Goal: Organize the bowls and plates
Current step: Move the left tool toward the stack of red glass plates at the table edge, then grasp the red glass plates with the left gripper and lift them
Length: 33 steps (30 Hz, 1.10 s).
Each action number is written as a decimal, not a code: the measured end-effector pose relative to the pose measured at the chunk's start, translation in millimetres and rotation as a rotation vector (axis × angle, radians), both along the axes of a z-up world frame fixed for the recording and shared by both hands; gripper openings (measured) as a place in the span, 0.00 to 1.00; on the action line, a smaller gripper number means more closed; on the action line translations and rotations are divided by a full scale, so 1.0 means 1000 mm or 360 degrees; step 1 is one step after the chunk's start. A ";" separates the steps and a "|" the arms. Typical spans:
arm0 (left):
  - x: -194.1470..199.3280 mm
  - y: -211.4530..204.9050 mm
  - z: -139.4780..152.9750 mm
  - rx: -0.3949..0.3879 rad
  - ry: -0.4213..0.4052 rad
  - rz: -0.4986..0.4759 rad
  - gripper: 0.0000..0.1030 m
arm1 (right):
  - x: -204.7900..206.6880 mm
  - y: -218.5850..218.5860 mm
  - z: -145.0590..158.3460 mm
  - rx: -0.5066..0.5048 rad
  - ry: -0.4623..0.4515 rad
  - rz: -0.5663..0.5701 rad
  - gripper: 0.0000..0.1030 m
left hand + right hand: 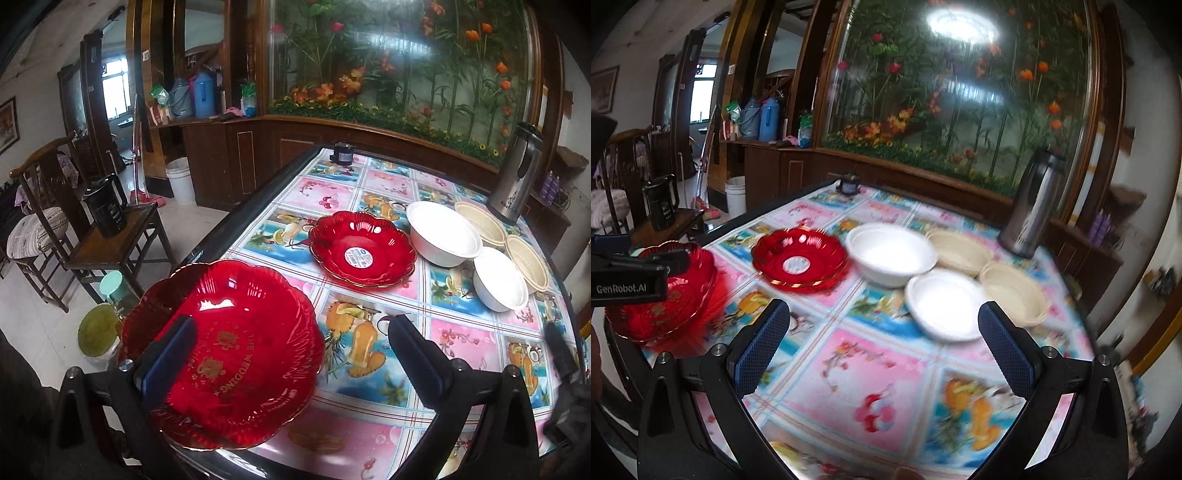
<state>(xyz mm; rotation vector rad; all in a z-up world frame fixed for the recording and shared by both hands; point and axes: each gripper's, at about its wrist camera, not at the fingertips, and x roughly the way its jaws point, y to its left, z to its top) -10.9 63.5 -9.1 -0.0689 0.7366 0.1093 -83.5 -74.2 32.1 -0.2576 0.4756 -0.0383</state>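
A large red glass plate [236,350] with gold lettering lies at the table's near left corner. My left gripper [291,332] is open, its left finger over the plate and its right finger beside it. A smaller red plate [362,249] with a white sticker lies farther back. Right of it stand a large white bowl [443,232], a small white bowl [500,278] and two cream woven bowls [480,221] [528,264]. My right gripper [884,325] is open and empty above the table, just in front of the small white bowl [945,302]. The right wrist view is blurred.
A steel thermos [515,173] stands at the back right of the table [369,424]. A small black device [341,152] sits at the far edge. Left of the table are wooden chairs [110,243], a black kettle [107,206] and jars [98,328] on the floor.
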 end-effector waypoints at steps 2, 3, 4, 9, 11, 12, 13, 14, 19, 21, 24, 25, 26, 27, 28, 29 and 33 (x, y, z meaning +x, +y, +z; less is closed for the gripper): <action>-0.004 0.002 0.002 -0.0002 -0.0007 -0.0002 1.00 | -0.011 -0.006 0.014 -0.0087 -0.0049 -0.0013 1.00; -0.006 0.002 0.002 -0.0001 -0.0014 -0.0003 1.00 | -0.017 -0.011 0.021 -0.0118 -0.0075 -0.0030 1.00; -0.010 0.003 0.003 0.0005 -0.0022 -0.0004 1.00 | -0.024 -0.017 0.029 -0.0143 -0.0108 -0.0063 1.00; -0.035 0.004 0.009 0.0068 -0.0060 -0.0030 1.00 | -0.076 -0.061 0.075 -0.0099 -0.0238 -0.0209 1.00; -0.049 0.007 0.014 0.0076 -0.0086 -0.0035 1.00 | -0.100 -0.075 0.095 -0.0150 -0.0287 -0.0269 1.00; -0.055 0.009 0.016 0.0073 -0.0102 -0.0033 1.00 | -0.112 -0.079 0.105 -0.0186 -0.0315 -0.0293 1.00; -0.063 0.011 0.019 0.0068 -0.0120 -0.0027 1.00 | -0.125 -0.083 0.114 -0.0239 -0.0351 -0.0327 1.00; -0.071 0.013 0.023 0.0062 -0.0140 -0.0021 1.00 | -0.141 -0.086 0.124 -0.0330 -0.0403 -0.0378 1.00; -0.112 0.021 0.043 0.0072 -0.0246 -0.0014 1.00 | -0.212 -0.086 0.149 -0.0603 -0.0581 -0.0545 1.00; -0.126 0.023 0.050 0.0072 -0.0296 -0.0018 1.00 | -0.233 -0.087 0.155 -0.0543 -0.0577 -0.0541 1.00; -0.134 0.026 0.052 0.0099 -0.0312 -0.0019 1.00 | -0.250 -0.098 0.158 -0.0316 -0.0574 -0.0489 1.00; -0.132 0.028 0.051 0.0104 -0.0291 -0.0023 1.00 | -0.249 -0.100 0.158 -0.0214 -0.0553 -0.0436 1.00; -0.131 0.030 0.049 0.0105 -0.0278 -0.0021 1.00 | -0.246 -0.102 0.155 -0.0157 -0.0535 -0.0407 1.00; -0.131 0.032 0.047 0.0106 -0.0273 -0.0013 1.00 | -0.237 -0.101 0.150 -0.0090 -0.0508 -0.0364 1.00; -0.129 0.035 0.045 0.0110 -0.0274 0.0004 1.00 | -0.224 -0.098 0.141 -0.0032 -0.0475 -0.0313 1.00; -0.128 0.038 0.043 0.0115 -0.0273 0.0022 1.00 | -0.210 -0.095 0.132 0.0026 -0.0439 -0.0252 1.00; -0.109 0.058 0.027 0.0105 -0.0196 0.0097 1.00 | -0.137 -0.066 0.090 0.0273 -0.0224 0.0029 1.00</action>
